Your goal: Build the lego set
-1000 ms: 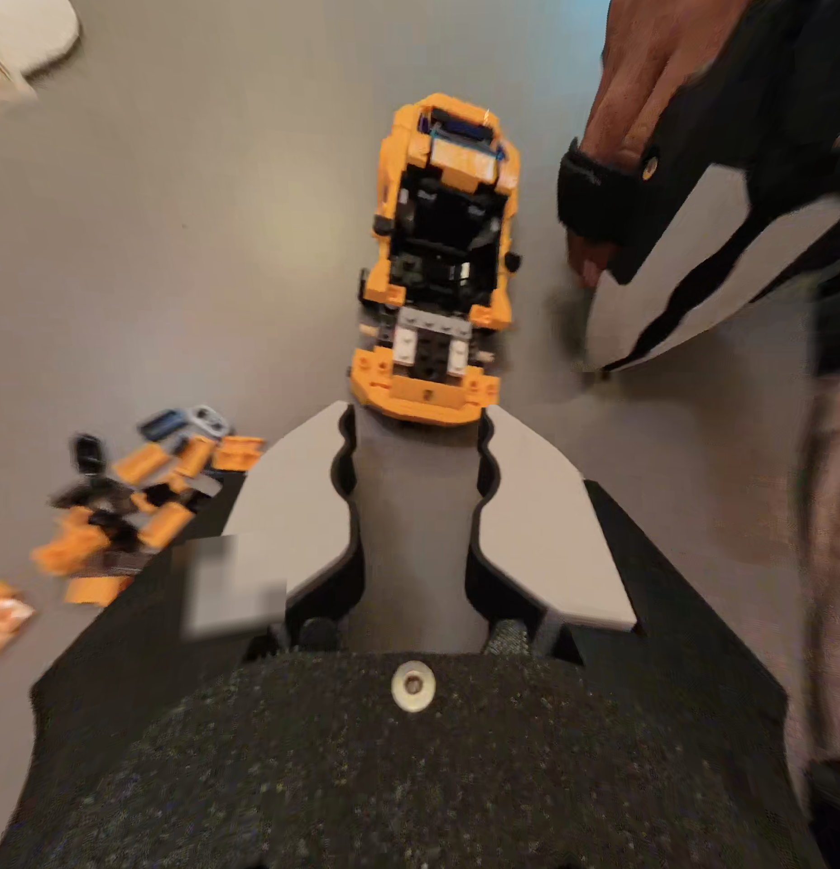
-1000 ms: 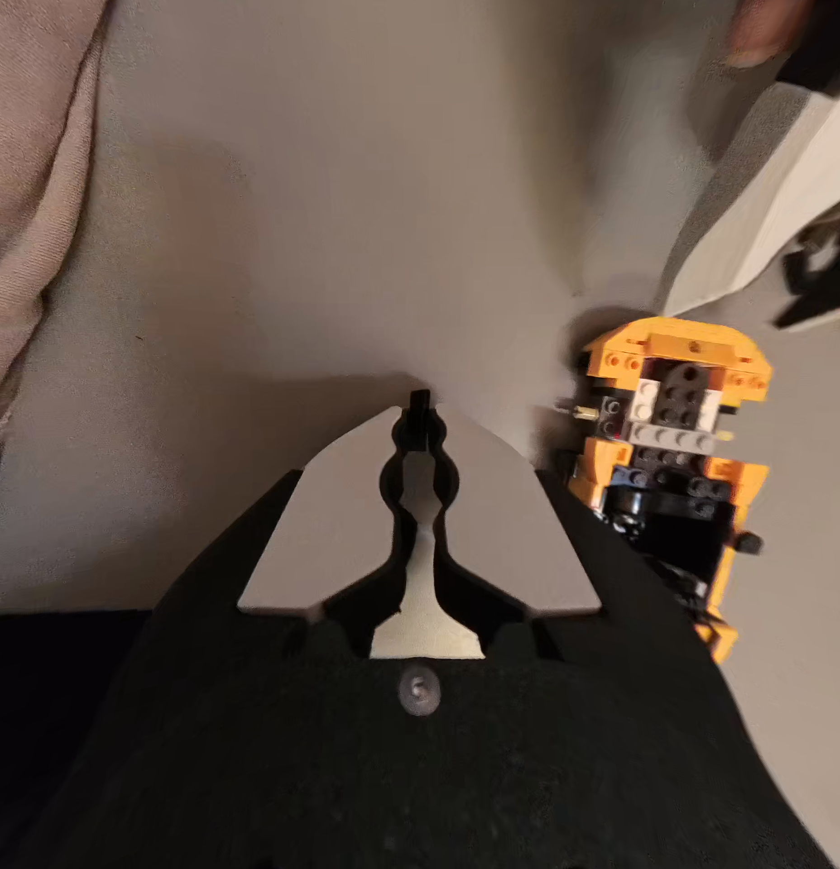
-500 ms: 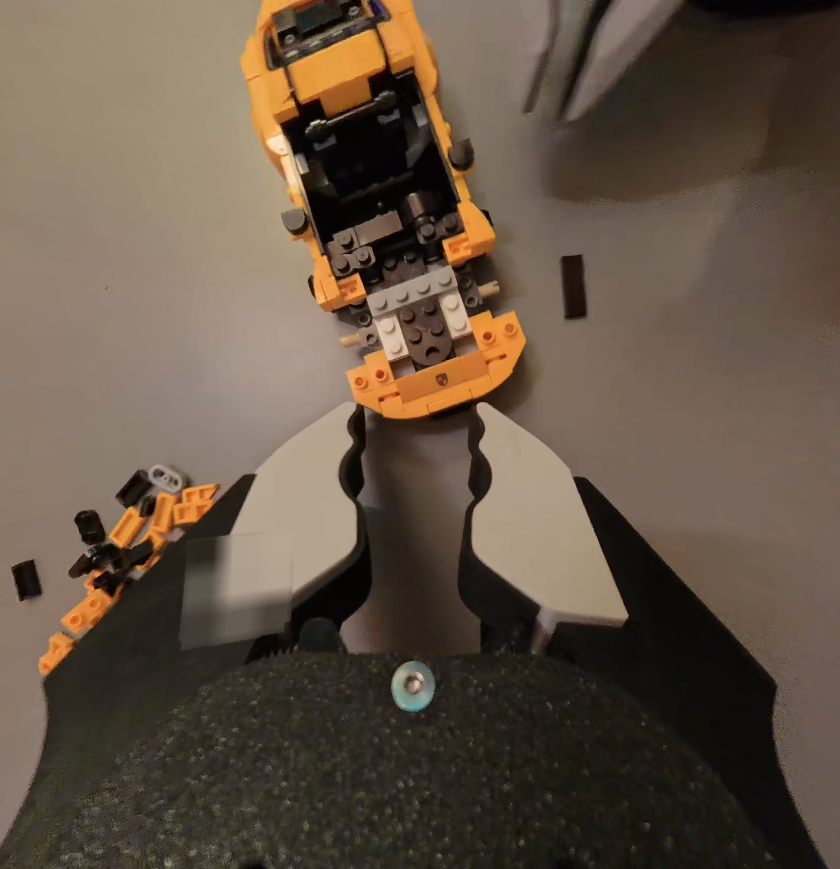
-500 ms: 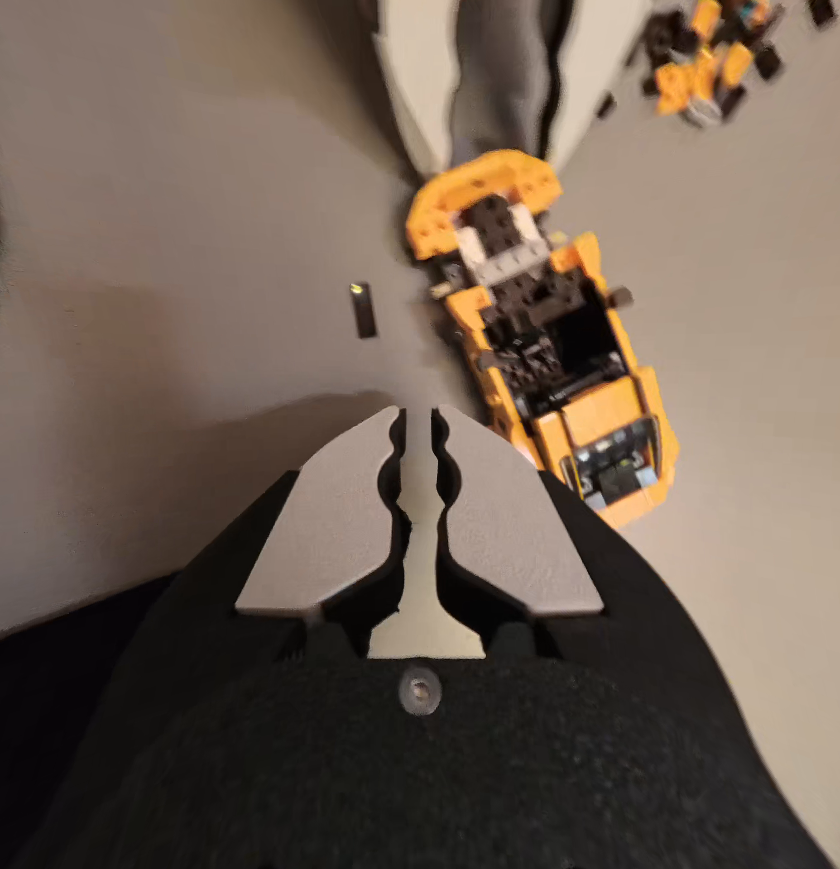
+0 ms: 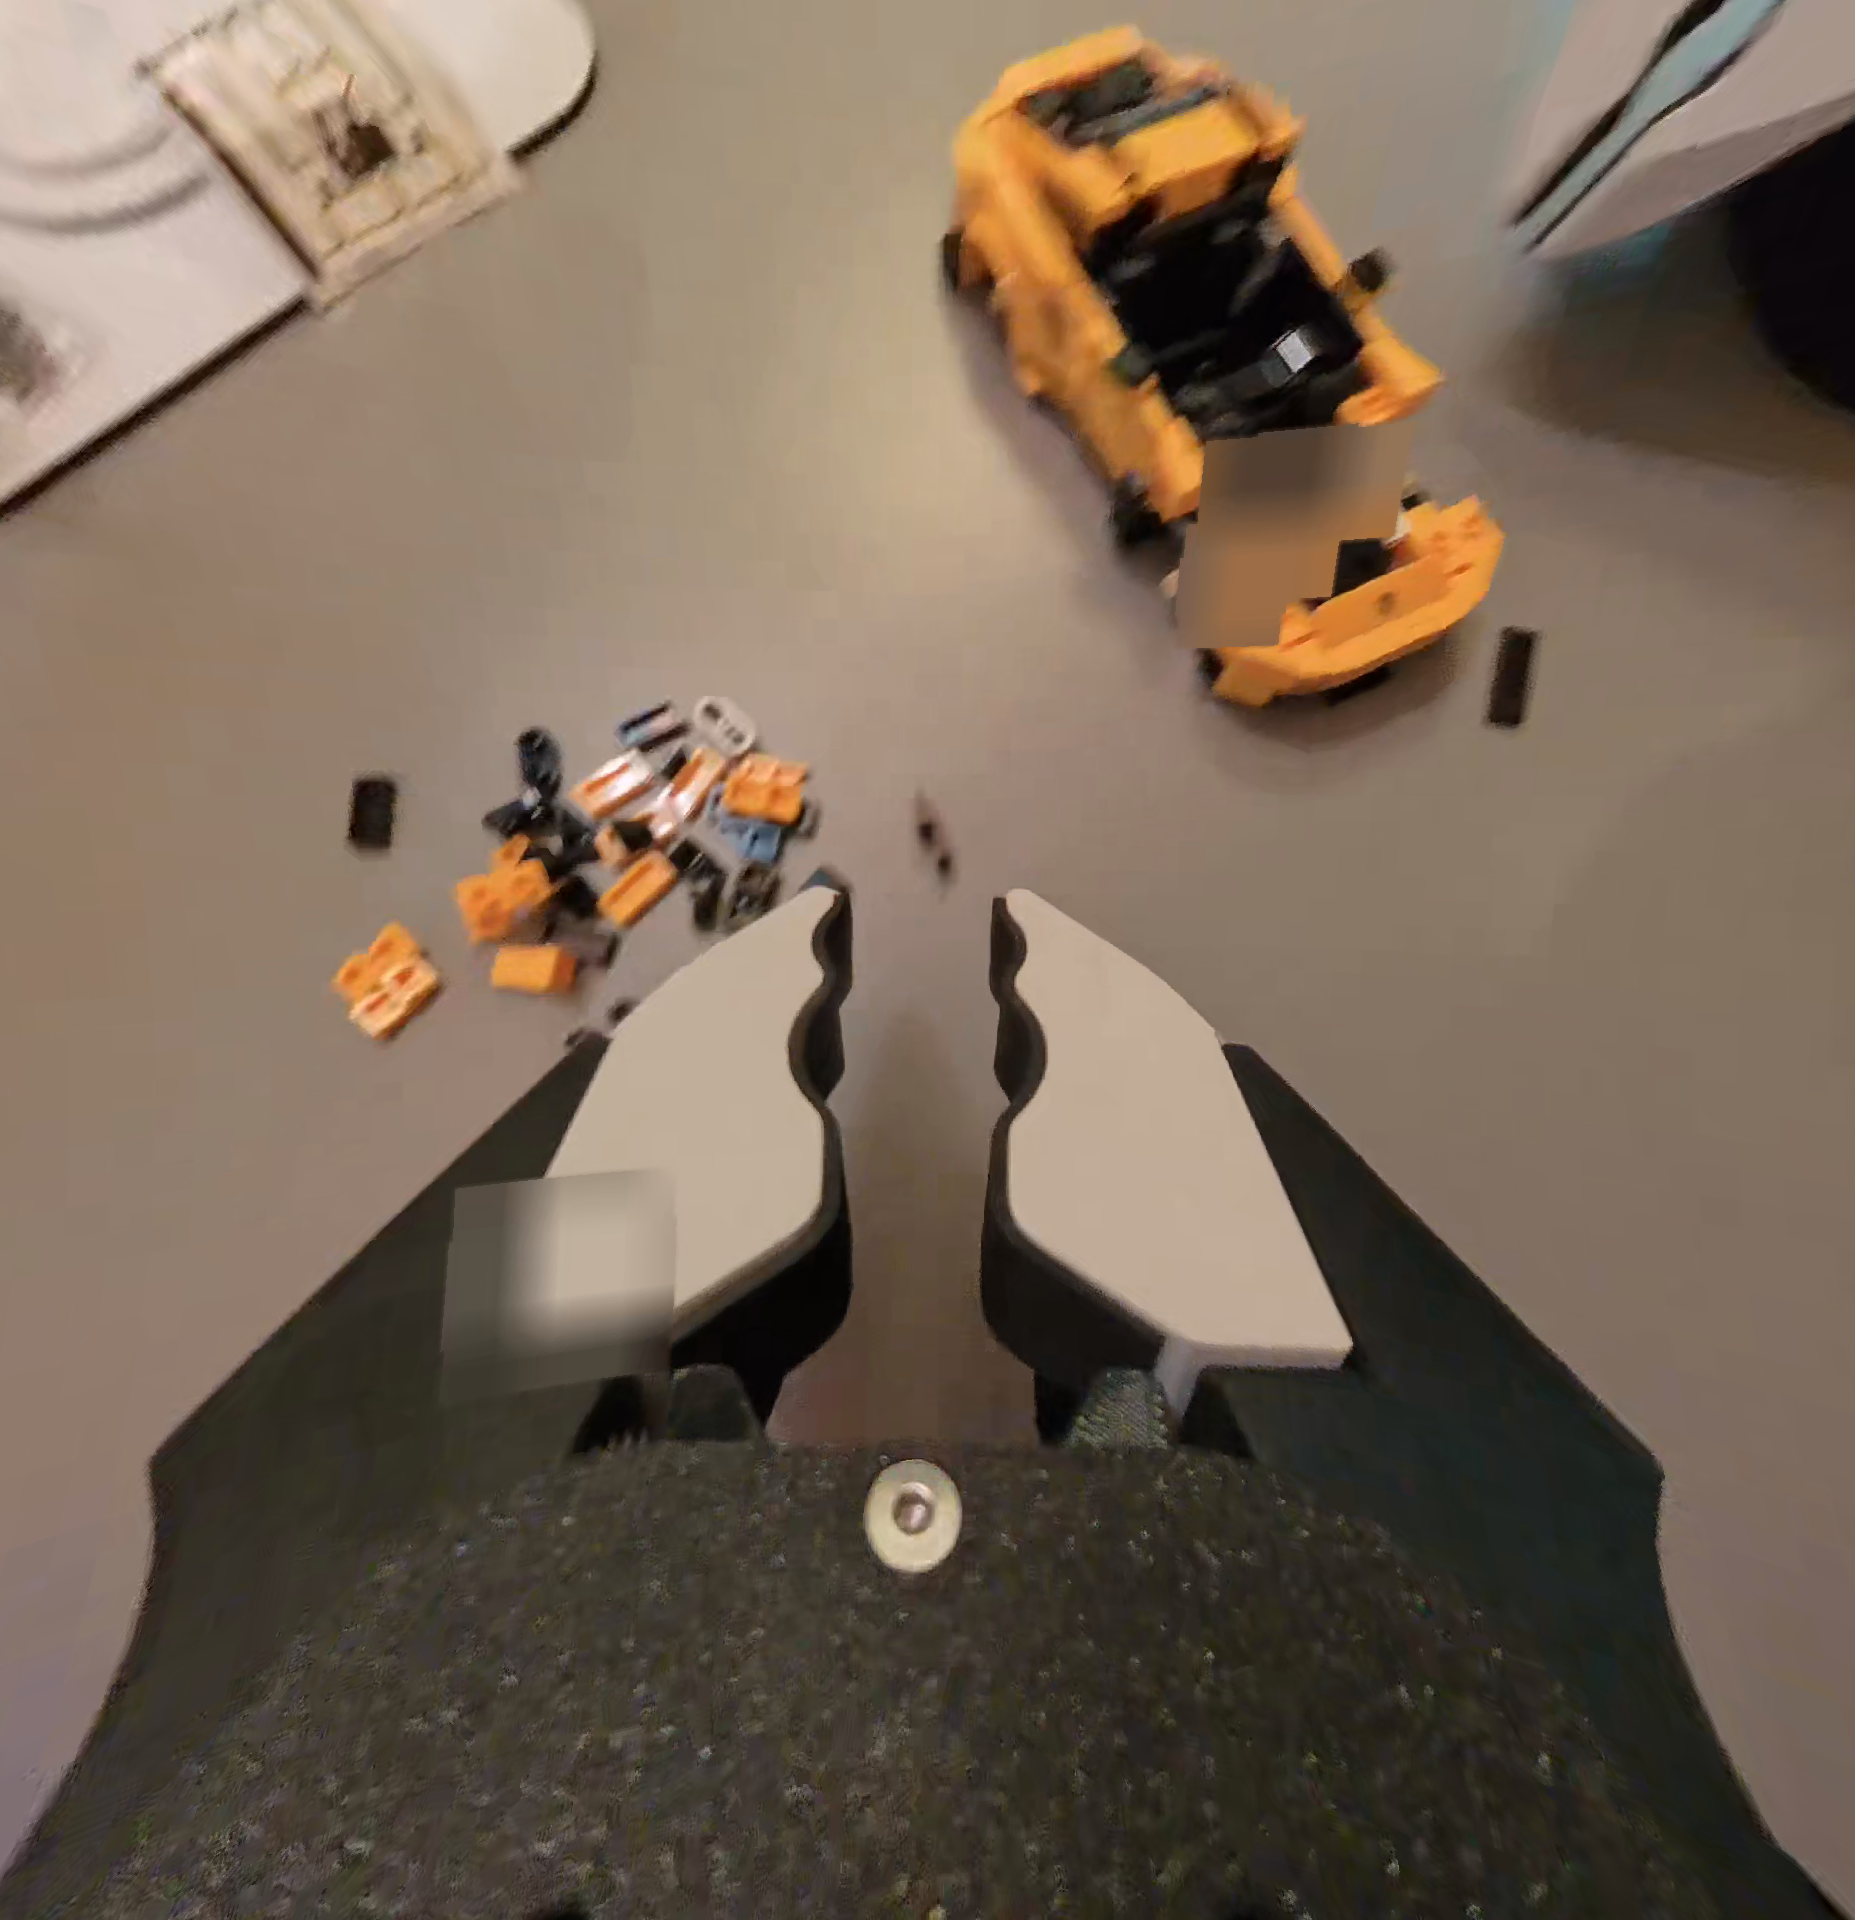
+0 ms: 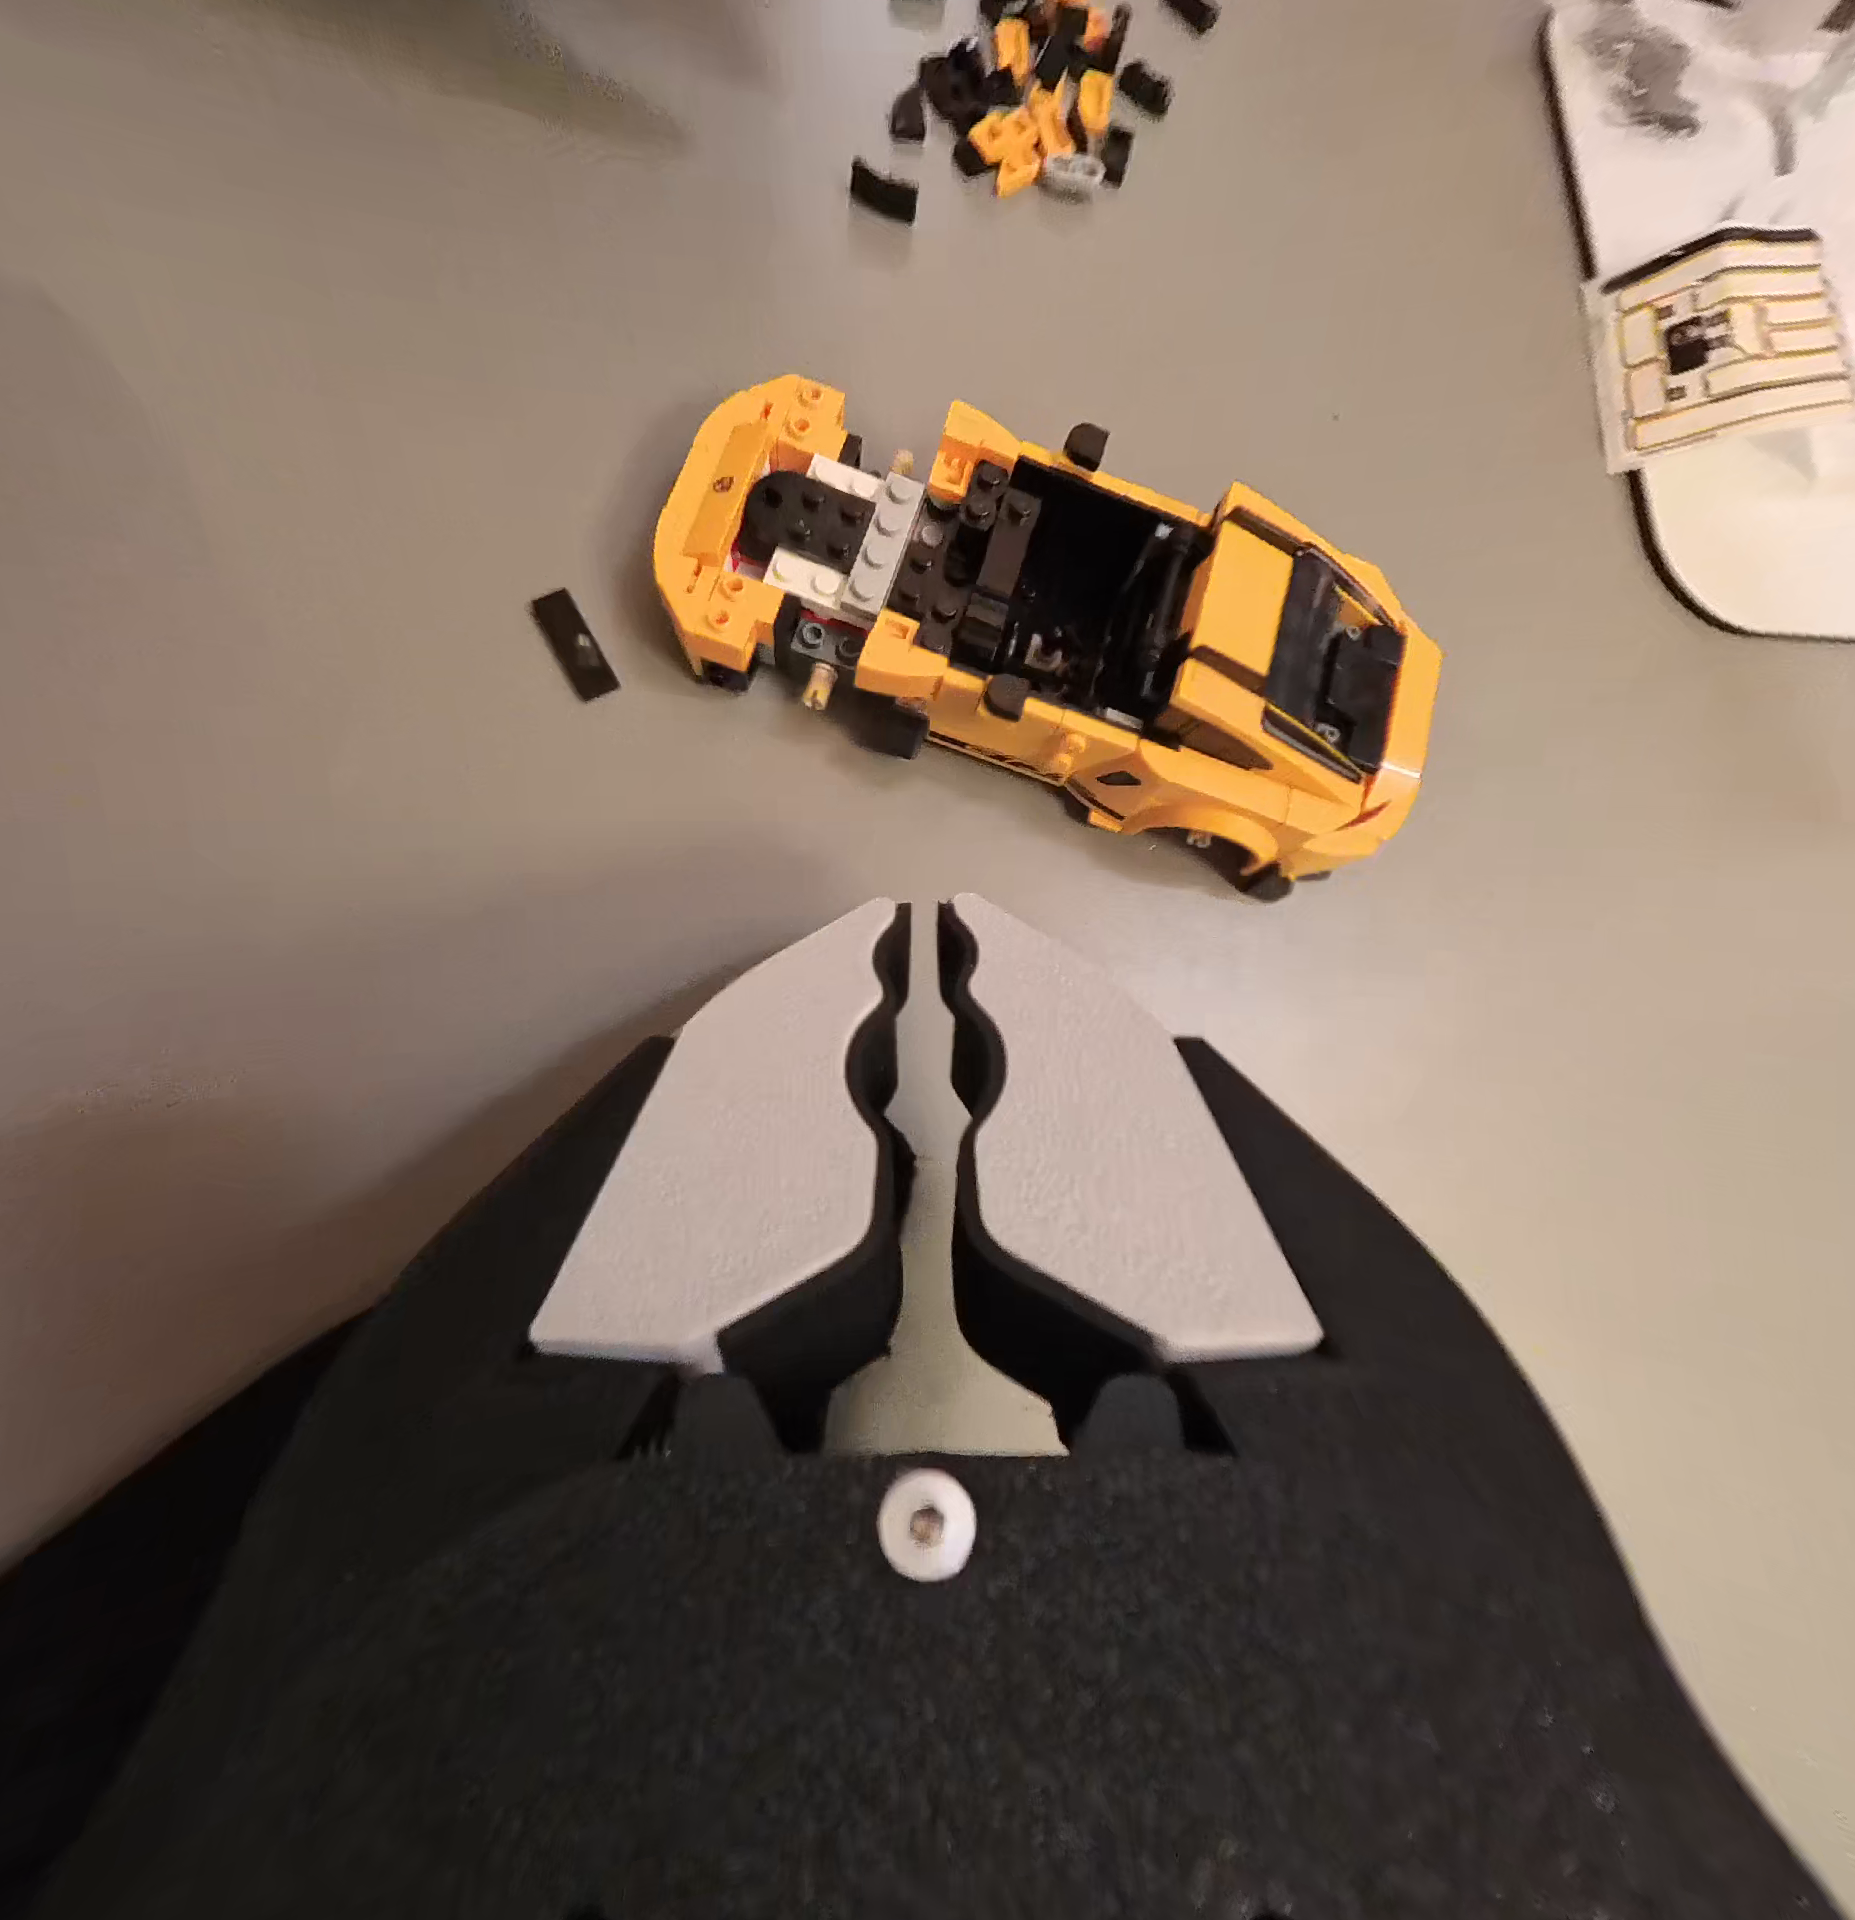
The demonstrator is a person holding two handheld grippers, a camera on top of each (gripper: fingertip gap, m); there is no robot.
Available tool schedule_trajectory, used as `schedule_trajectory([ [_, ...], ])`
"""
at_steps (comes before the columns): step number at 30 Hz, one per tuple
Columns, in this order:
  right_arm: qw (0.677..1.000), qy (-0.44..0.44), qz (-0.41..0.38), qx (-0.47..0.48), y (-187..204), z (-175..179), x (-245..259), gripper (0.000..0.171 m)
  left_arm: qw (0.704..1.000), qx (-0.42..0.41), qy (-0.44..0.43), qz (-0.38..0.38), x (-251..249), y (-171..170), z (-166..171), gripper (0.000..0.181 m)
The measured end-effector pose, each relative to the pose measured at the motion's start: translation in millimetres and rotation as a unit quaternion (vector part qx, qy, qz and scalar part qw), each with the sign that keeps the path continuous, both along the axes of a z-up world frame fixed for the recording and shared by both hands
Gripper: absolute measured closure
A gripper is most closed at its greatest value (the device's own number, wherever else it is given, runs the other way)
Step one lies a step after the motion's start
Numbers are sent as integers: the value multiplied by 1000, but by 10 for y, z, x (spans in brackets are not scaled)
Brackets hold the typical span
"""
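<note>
A part-built orange and black lego car [image 6: 1048, 623] stands on the grey table, roofless, with bare studs on its front. It also shows at the upper right of the left wrist view [image 5: 1214, 343]. A flat black tile [image 6: 575, 644] lies loose on the table just off the car's front, and shows in the left wrist view too [image 5: 1510, 675]. My left gripper [image 5: 921, 914] is open and empty, above the table just right of a pile of loose orange and black pieces [image 5: 632, 842]. My right gripper [image 6: 923, 914] is almost closed and empty, a short way back from the car's side.
A tiny black piece [image 5: 931, 826] lies just ahead of my left fingertips. A sticker sheet [image 6: 1723, 353] and white papers [image 5: 92, 260] lie at the table's edge. The pile also shows far off in the right wrist view [image 6: 1037, 104]. The other gripper [image 5: 1681, 104] shows at the left view's top right. About 20 cm separates my left fingertips from my right. My right gripper is the nearer one to the flat black tile [image 6: 575, 644]: about 9 cm, against 15 cm. Look for it in the left wrist view [image 5: 1511, 672] too.
My right gripper let go of the black tile beside the car's front and drew back. My left gripper left the car's front and swung left toward the loose pile.
</note>
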State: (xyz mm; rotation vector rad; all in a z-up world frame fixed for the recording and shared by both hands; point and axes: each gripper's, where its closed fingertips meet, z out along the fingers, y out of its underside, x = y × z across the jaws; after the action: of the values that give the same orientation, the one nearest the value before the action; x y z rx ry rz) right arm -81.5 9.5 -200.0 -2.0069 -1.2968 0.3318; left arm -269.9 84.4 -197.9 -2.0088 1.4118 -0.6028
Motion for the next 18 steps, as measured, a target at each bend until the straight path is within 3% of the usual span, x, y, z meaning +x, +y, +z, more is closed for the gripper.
schedule_trajectory([
  [7, 997, 74, -35, 14, 37, 100, -6, 167, 996, -15, 81, -15, 51, 63, -222, 162],
  [12, 996, 84, -30, 10, 43, 83, -21, 168, 996, -50, 70, -38, 227, 15, -241, 155],
  [15, 995, 93, -31, 7, 55, 88, -22, 168, 994, -10, 106, -29, 167, 118, -304, 178],
  [18, 994, 102, -29, 7, 44, 106, -19, 168, 991, -27, 133, -21, -66, 169, -254, 176],
])
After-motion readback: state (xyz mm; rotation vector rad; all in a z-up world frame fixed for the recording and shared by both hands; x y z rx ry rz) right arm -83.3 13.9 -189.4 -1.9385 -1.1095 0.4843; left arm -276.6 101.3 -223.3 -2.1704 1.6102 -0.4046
